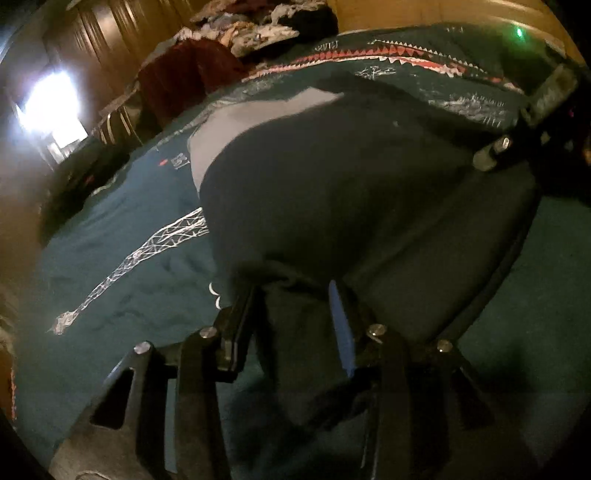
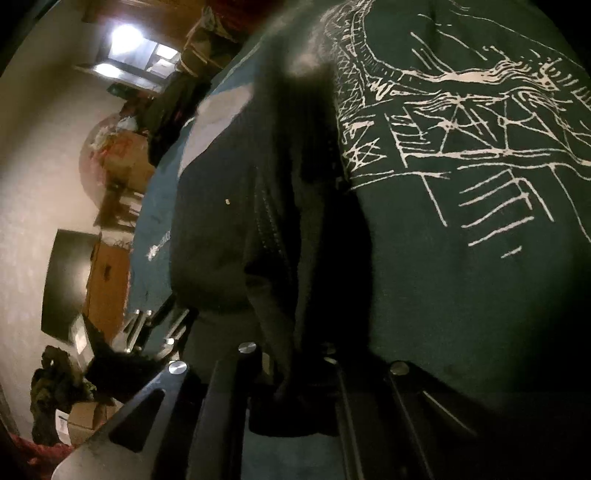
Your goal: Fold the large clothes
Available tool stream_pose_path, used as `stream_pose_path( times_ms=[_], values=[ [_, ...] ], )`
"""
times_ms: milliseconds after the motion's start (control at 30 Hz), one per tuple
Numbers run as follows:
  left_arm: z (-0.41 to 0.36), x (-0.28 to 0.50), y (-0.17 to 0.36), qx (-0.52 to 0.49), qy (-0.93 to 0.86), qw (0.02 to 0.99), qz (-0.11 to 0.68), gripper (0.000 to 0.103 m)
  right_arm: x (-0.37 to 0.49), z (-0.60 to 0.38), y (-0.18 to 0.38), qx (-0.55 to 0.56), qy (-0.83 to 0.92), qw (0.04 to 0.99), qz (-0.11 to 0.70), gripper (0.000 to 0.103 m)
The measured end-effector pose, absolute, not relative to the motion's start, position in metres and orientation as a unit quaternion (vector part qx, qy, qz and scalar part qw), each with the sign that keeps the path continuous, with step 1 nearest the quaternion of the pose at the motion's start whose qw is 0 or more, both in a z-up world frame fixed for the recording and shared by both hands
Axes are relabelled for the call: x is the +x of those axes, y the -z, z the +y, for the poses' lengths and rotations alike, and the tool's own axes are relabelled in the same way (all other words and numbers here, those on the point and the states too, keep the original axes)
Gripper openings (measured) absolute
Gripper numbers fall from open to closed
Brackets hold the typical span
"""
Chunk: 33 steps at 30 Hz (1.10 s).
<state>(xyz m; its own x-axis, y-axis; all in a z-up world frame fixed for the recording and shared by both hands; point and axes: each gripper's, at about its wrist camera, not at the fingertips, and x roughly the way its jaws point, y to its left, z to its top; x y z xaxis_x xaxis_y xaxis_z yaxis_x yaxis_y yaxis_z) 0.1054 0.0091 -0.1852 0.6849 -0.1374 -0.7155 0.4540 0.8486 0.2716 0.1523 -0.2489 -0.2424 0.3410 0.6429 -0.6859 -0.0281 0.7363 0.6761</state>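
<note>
Landmark: dark teal bed cover with white line print, spread flat; everything else is placed against it.

Dark navy cloth garment with a grey inner panel lies on the cover, bunched into a mound in the middle of it. Grey panel faces the far-left side of the mound.

Left gripper: black fingers partly apart, a fold of the garment's near edge bunched between them. Cloth fills the gap and looks pinched, though blur hides the pad contact. Blue pad visible on the right-hand finger.

Right gripper: fingers drawn together on a thick dark fold of the same garment, cloth rising from the jaws. In the left wrist view it shows at the far-right edge of the mound, blurred.

Containers: cardboard box on the floor, off the left edge of the cover, next to a dark crumpled heap; contents can't be made out.

Beyond the far edge of the cover: loose pile of mixed clothes, and dark red cloth just left of it. No basket or bin visible holding them.
</note>
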Motion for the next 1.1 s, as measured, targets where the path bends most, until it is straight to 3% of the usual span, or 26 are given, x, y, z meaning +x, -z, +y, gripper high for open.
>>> stream_pose_path(
  times_ms=[100,133,167,233,333,433,533,600,667,767,833,900,967,1100],
  values=[
    [0.03,0.095,0.142,0.157,0.176,0.916,0.324,0.031,0.152,-0.239,0.226,0.232,-0.217,0.777,0.543,0.007],
    [0.039,0.096,0.125,0.14,0.167,0.929,0.298,0.031,0.151,-0.235,0.216,0.201,-0.216,0.784,0.546,0.019],
    [0.046,0.099,0.112,0.127,0.154,0.941,0.274,0.034,0.144,-0.231,0.195,0.14,-0.201,0.802,0.545,0.026],
    [0.056,0.125,0.095,0.102,0.132,0.954,0.25,0.046,0.135,-0.23,0.161,0.08,-0.183,0.827,0.525,0.028],
    [0.05,0.19,0.103,0.097,0.109,0.955,0.258,0.047,0.15,-0.232,0.113,0.065,-0.176,0.869,0.458,0.035],
    [0.023,0.264,0.138,0.124,0.106,0.934,0.318,0.045,0.216,-0.205,0.109,0.034,-0.188,0.884,0.427,0.036],
    [0.009,0.311,0.19,0.155,0.105,0.893,0.41,0.042,0.311,-0.179,0.16,0.033,-0.168,0.861,0.479,0.026],
    [0.014,0.302,0.192,0.152,0.107,0.898,0.4,0.042,0.351,-0.167,0.205,0.019,-0.145,0.827,0.543,0.02],
    [0.017,0.287,0.181,0.162,0.116,0.899,0.389,0.037,0.36,-0.168,0.214,0.031,-0.14,0.827,0.544,0.016],
    [0.034,0.226,0.148,0.137,0.159,0.916,0.342,0.036,0.339,-0.166,0.186,0.006,-0.138,0.841,0.524,0.022],
    [0.04,0.18,0.146,0.143,0.184,0.918,0.321,0.043,0.29,-0.164,0.154,-0.006,-0.16,0.865,0.476,0.022],
    [0.045,0.15,0.159,0.135,0.195,0.911,0.336,0.058,0.238,-0.164,0.14,-0.022,-0.164,0.881,0.443,0.025],
    [0.047,0.133,0.184,0.132,0.191,0.901,0.366,0.059,0.178,-0.164,0.148,-0.026,-0.161,0.888,0.43,0.037],
    [0.046,0.133,0.185,0.103,0.163,0.906,0.377,0.059,0.132,-0.159,0.204,-0.024,-0.134,0.874,0.466,0.045]
  ],
)
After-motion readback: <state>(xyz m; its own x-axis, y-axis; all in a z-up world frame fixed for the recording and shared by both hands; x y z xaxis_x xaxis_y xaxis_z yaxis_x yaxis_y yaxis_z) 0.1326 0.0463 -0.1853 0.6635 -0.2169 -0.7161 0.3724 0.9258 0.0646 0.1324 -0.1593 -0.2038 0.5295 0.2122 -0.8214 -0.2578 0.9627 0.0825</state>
